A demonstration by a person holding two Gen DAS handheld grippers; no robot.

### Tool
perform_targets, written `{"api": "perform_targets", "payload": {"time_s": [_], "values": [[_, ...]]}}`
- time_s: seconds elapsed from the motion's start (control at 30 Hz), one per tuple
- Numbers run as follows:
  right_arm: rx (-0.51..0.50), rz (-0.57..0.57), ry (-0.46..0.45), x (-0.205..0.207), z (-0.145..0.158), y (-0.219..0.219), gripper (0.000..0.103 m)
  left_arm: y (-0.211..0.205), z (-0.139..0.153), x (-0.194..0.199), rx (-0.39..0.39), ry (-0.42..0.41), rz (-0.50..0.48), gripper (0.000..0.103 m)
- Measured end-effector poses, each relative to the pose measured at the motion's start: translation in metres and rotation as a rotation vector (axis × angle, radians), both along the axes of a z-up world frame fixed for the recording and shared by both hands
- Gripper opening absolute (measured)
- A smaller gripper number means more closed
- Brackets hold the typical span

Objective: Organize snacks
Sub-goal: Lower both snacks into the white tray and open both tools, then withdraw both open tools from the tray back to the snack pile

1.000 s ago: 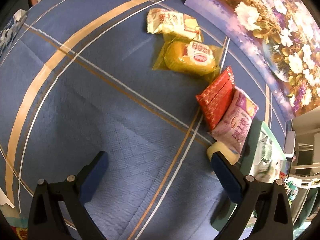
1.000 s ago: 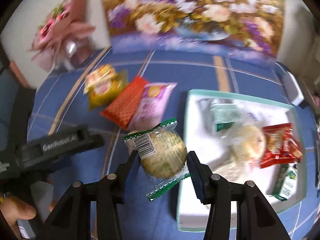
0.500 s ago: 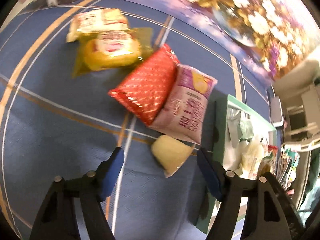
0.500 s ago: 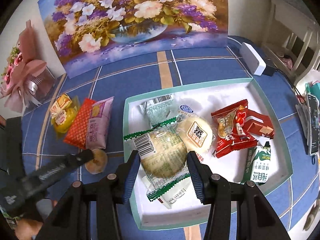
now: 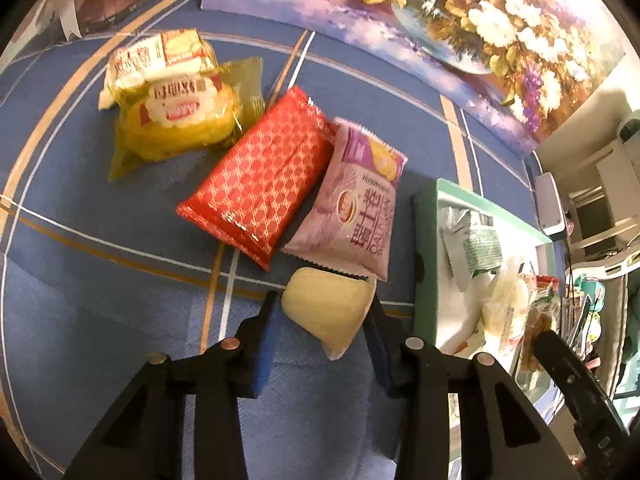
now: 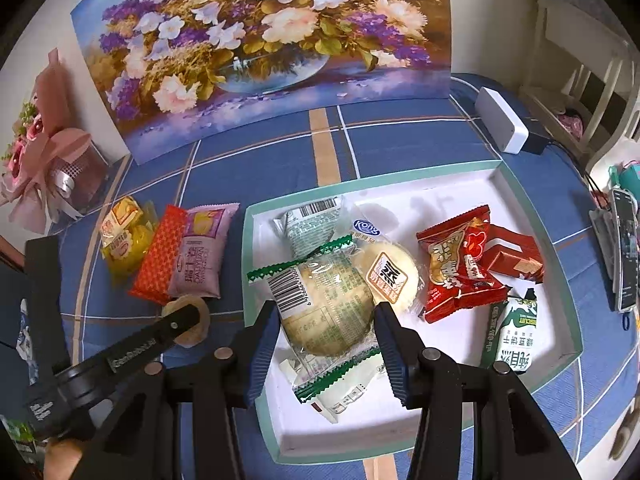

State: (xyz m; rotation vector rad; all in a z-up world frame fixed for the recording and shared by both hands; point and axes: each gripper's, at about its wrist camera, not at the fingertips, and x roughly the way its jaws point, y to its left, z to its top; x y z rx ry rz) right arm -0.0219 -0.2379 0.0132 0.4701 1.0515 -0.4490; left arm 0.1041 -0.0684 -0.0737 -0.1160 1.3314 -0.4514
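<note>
My left gripper (image 5: 324,312) has closed around a pale yellow wrapped pastry (image 5: 326,312) on the blue cloth, its pads at both sides of it. A purple packet (image 5: 356,204), a red packet (image 5: 260,176) and a yellow packet (image 5: 180,120) lie beyond. My right gripper (image 6: 326,316) is shut on a clear-wrapped round cake with green edges (image 6: 326,308), held over the white tray (image 6: 568,344) with the green rim. The tray holds several snacks, among them a red bag (image 6: 456,264). The left gripper shows in the right wrist view (image 6: 176,332).
A flower painting (image 6: 260,40) stands at the back of the table. A pink bouquet (image 6: 44,148) is at the back left. A white box (image 6: 504,124) lies at the back right, and a phone (image 6: 626,256) lies right of the tray.
My left gripper moved forward to the pale pastry and narrowed its jaws around it. My right gripper carried the clear-wrapped cake rightwards until it was over the tray, then held still.
</note>
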Motion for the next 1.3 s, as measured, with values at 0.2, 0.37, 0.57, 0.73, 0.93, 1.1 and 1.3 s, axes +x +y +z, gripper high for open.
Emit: {"api": "perform_targets", "payload": {"time_s": [0.2,0.37,0.57,0.73,0.93,1.1,1.3], "values": [[-0.002,-0.047,-0.024,-0.011,0.008,-0.015,0.051,0.007,0.031,-0.001,-0.073,-0.057,0.016,0.042],[-0.02,-0.134,-0.014,-0.03,0.01,-0.036,0.052,-0.017,0.057,-0.013,-0.112,-0.126,-0.062,0.042],[-0.038,-0.246,0.0,-0.058,0.01,-0.064,0.052,-0.062,0.062,-0.038,-0.09,-0.149,-0.206,0.042],[-0.015,-0.275,0.032,-0.066,-0.003,-0.075,0.052,-0.092,0.054,-0.052,-0.044,-0.141,-0.287,0.042],[0.02,-0.25,0.087,-0.06,-0.023,-0.075,0.052,-0.1,0.038,-0.058,0.011,-0.104,-0.302,0.042],[0.015,-0.245,0.076,-0.058,-0.019,-0.073,0.052,-0.097,0.041,-0.058,0.001,-0.09,-0.28,0.05],[0.013,-0.241,0.058,-0.057,-0.014,-0.072,0.054,-0.083,0.056,-0.053,-0.03,-0.097,-0.229,0.054]]}}
